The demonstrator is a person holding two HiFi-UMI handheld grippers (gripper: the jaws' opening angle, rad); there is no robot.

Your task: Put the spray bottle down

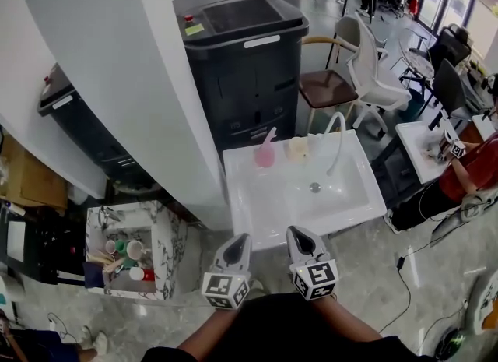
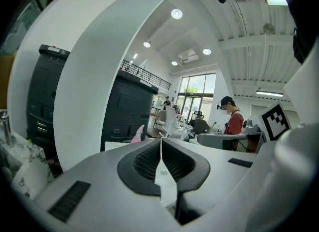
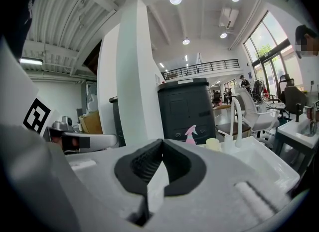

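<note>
So both sets of jaws are fully closed, pad against pad, with nothing in them. The left gripper [image 2: 160, 144] shows just a thin seam between its black ribbed pads, and it's the same story on the right gripper [image 3: 160, 147]. From the head view the left gripper [image 1: 240, 238] and right gripper [image 1: 299, 231] sit side by side, close but not touching. Both aim away from the person, with their tips over the near edge of the white sink [image 1: 253, 224]. The bottle [image 1: 266, 151] isn't in either grip. It's already parked on the sink's back rim, towards the far-left corner, well apart from both grippers with the whole basin in between. It stands upright, long axis vertical, spray head on top. Which way the nozzle faces is too small for me to tell. Looks-wise it's a small pink trigger sprayer, body wider at the base and narrowing up to the head. It pokes up just past the left jaws [image 2: 137, 135], and it's clearer from the right gripper view [image 3: 191, 134]. Just beside it along the rim is a short cream pot [image 1: 298, 148], then the white gooseneck faucet [image 1: 336, 141] arching over the basin. Behind the sink is a big black bin [image 1: 245, 57], a fat white pillar [image 1: 132, 80] to the left of it, and a white chair [image 1: 366, 72] off to the right.
</note>
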